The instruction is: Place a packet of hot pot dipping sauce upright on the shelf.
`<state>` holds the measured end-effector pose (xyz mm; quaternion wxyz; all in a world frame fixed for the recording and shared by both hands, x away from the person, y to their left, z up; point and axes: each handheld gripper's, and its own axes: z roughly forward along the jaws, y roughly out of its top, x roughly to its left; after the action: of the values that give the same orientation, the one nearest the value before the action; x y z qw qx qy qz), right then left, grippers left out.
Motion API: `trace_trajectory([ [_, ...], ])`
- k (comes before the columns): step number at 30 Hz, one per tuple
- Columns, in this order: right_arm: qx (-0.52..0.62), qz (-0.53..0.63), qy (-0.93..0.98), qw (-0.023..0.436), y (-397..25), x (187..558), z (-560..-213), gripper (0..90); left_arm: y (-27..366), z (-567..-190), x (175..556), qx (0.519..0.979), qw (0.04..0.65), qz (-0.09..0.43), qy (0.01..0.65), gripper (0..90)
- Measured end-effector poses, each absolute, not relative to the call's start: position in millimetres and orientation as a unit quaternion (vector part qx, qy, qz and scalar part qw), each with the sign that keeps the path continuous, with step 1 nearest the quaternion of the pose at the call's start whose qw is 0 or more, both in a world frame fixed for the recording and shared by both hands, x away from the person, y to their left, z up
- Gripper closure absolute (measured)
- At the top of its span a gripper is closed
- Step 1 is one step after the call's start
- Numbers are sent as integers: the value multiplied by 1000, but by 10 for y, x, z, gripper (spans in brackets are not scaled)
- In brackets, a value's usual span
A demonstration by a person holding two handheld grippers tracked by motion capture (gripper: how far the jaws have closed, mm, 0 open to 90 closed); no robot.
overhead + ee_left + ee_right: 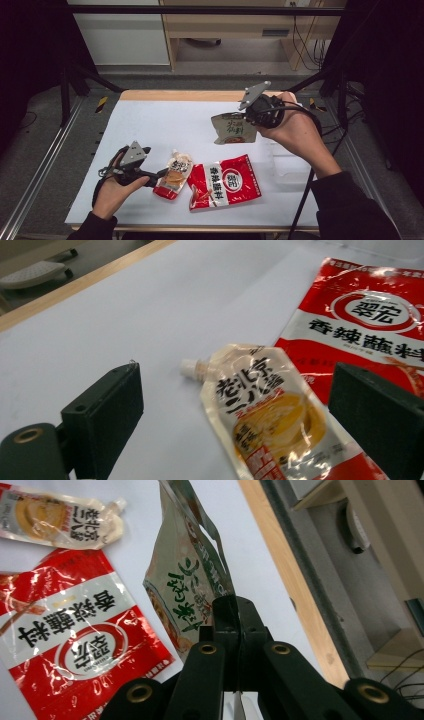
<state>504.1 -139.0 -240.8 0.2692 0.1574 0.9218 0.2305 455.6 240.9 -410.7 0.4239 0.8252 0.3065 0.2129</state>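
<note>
Right gripper (248, 117) carries a silver sauce pouch (233, 129) aloft, jaws clamped on its edge. Left gripper (161, 175), jaws spread, flanks the spouted sauce pouch (174, 176) beside the red seasoning packet (225, 182). Likely next: close on it squarely.

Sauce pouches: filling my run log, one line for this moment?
left tongs open by spouted pouch | right tongs shut on silver pouch, lifted | red pouch on table

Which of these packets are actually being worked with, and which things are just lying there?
In use:
- silver sauce pouch, lifted, pinched in the right gripper
- spouted pouch, flat, between the open left gripper jaws

Lying about:
- red seasoning bag
- clear plastic tray
</note>
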Motion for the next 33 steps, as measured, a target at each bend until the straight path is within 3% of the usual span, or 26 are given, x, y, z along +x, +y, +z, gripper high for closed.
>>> trace_trajectory([
  [12,182,243,902,308,-1809,5112,-2323,900,2996,-4408,4492,795,411,227,384,60],
  [33,245,237,871,353,-2479,5382,-2457,900,3220,-4415,4351,771,407,250,421,57],
])
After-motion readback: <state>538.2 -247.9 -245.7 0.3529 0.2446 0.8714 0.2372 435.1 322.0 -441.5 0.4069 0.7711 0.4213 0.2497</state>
